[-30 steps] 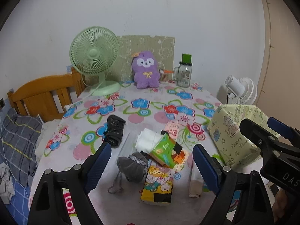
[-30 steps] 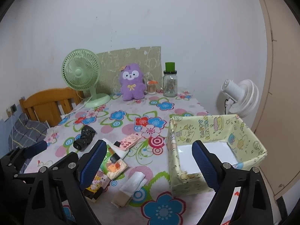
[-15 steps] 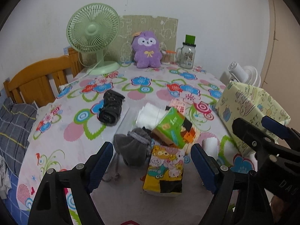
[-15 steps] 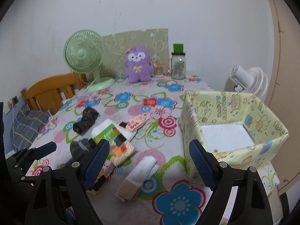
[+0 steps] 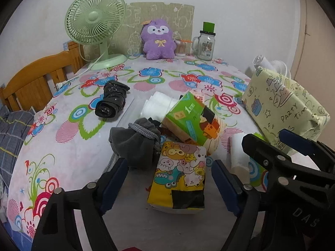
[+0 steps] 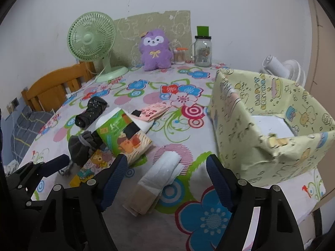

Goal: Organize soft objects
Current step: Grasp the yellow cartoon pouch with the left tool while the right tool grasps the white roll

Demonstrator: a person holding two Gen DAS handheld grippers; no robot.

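- Left wrist view, nearest: left hand-held gripper (image 5: 169,179), jaws spread wide, holding nothing, poised above the yellow cartoon-print soft tissue pack (image 5: 180,174) on the floral-cloth worktop (image 5: 62,138).
- Right hand-held gripper (image 6: 166,178), likewise agape and empty, straddling the rolled white-and-beige cloth (image 6: 157,184).
- Mid-field: grey drawstring fabric pouch (image 5: 135,144) touching the green tissue pack (image 5: 192,121); black rolled bundle (image 5: 111,102) apart.
- Right: pale yellow paper-covered box (image 6: 270,125), open, the likely receptacle.
- Handling: centre the jaws across each item's narrow width; squeeze gently.
- Obscured: folded white cloth (image 5: 156,104) partly behind the green pack; pouch contents unknown.
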